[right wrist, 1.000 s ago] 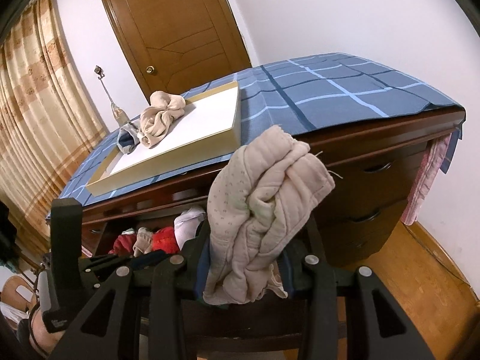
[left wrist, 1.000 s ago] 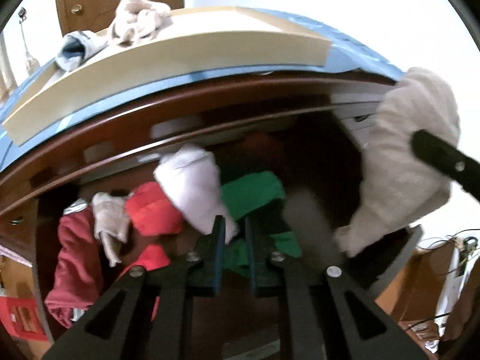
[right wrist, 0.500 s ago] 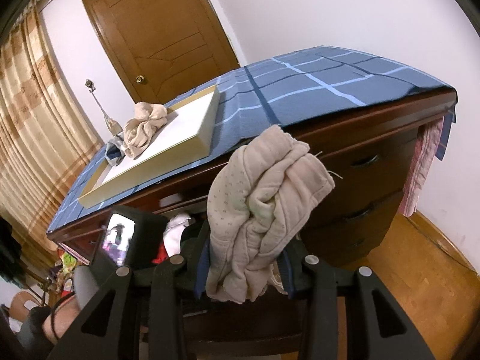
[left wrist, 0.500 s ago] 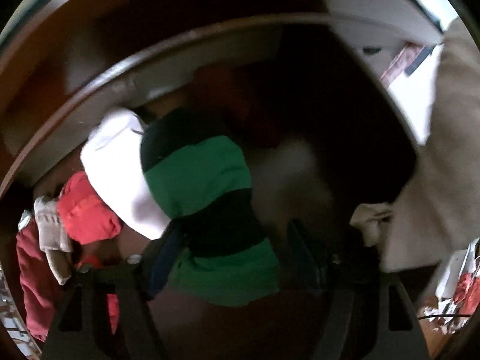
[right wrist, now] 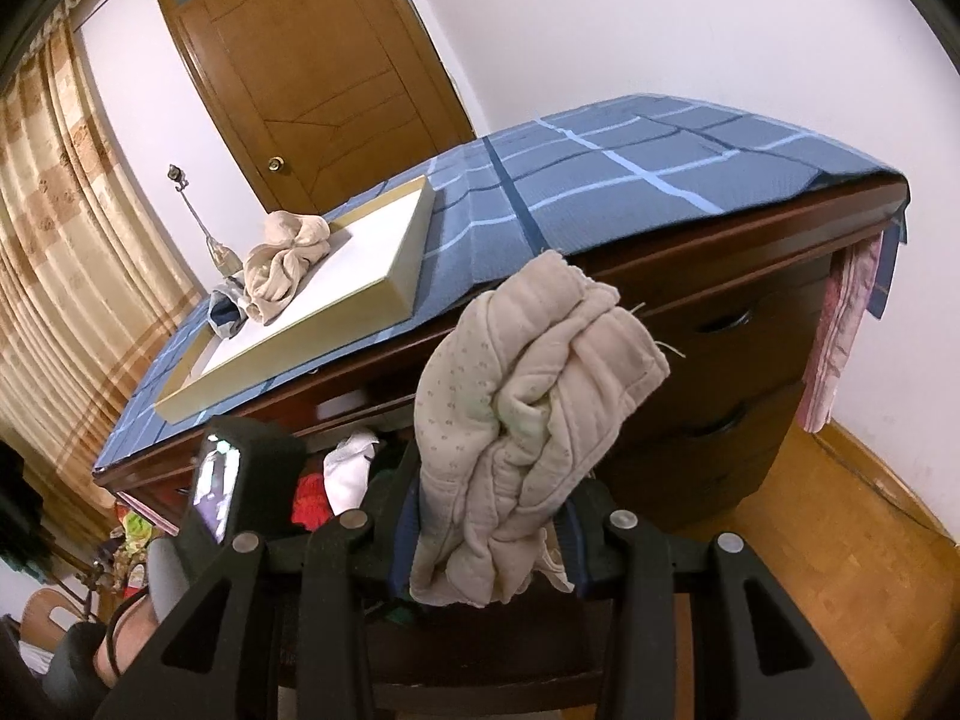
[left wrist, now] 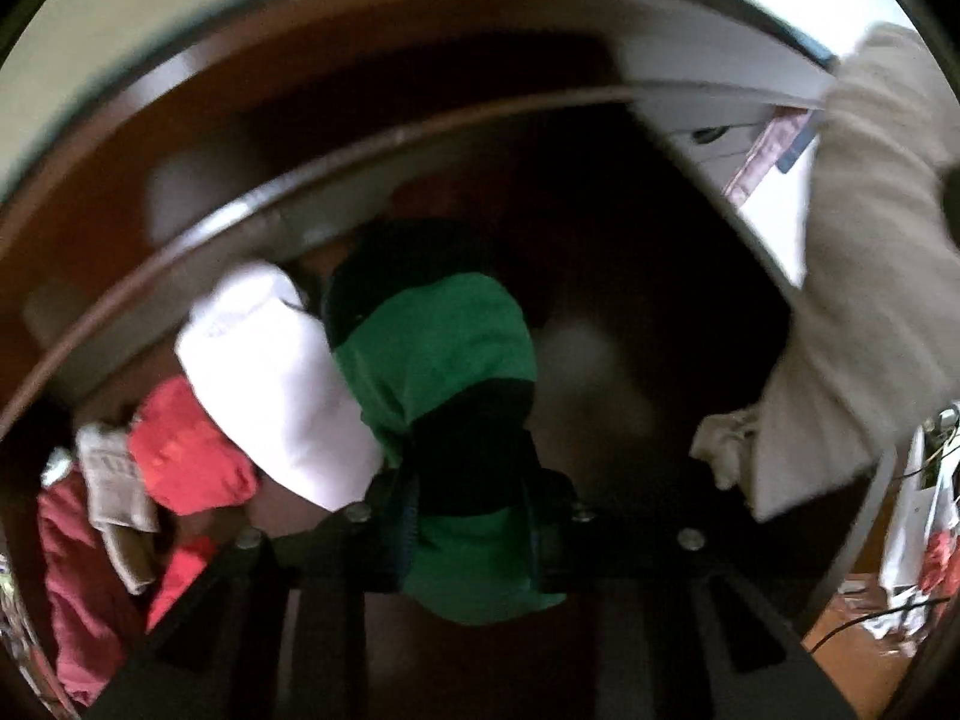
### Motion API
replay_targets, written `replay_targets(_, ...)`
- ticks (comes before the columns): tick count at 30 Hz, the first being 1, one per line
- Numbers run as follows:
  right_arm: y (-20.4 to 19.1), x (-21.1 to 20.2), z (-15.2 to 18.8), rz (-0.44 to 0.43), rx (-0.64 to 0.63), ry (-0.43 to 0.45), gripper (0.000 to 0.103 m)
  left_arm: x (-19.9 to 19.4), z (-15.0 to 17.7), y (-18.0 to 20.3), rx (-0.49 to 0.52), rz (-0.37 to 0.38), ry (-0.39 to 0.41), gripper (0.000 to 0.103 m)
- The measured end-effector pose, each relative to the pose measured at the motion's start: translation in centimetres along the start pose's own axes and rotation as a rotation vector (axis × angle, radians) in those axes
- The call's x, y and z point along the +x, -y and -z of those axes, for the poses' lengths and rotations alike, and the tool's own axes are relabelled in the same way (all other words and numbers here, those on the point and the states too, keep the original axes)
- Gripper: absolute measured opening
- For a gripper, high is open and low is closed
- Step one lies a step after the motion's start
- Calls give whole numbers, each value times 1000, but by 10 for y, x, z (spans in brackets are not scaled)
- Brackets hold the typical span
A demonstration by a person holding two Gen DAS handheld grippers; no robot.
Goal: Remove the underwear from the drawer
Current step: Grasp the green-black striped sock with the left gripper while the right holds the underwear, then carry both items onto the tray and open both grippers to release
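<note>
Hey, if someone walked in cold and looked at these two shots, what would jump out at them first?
Probably the beige underwear, bunched up and clamped in the right gripper, held in front of the dresser with the blue checked cloth on top. Next, the green and black garment pinched in the left gripper over the open drawer, with white and red pieces to its left.

My right gripper (right wrist: 486, 534) holds soft matt beige cloth (right wrist: 528, 414); dresser (right wrist: 720, 324) glossy dark wood; door (right wrist: 312, 60) smooth varnished wood
</note>
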State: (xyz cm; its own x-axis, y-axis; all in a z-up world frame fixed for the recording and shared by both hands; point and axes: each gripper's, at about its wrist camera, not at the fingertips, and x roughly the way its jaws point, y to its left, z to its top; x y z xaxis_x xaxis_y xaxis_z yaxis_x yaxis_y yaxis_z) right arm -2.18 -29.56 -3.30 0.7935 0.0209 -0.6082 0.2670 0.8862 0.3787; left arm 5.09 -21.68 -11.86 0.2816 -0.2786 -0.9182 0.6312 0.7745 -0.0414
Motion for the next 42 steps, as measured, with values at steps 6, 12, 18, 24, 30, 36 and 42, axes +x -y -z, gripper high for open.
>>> replay_targets(6, -18, -8, -1, 7, -45, 16, 42, -47, 21, -16, -29, 60, 142, 25)
replay_targets(12, -35, -13, -3, 0, -81, 31, 42, -94, 42, -34, -39, 71, 282, 25)
replay_targets(18, -52, -17, -6, -11, -119, 43, 42, -133, 52, -54, -48, 57, 361, 25)
replay_targets(24, -67, -26, -21, -33, -160, 79, 42, -171, 45, -63, -51, 32, 459, 25)
replay_targets(30, -87, -28, -49, -53, -229, 121, 42, -187, 23, -75, -36, -29, 532, 25)
replay_targets(36, -109, -20, -82, -72, -296, 153, 42, -193, -4, -83, -24, -79, 573, 25)
replay_targets(42, -126, -1, -107, -71, -343, 152, 42, -185, -37, -92, -13, -116, 587, 25)
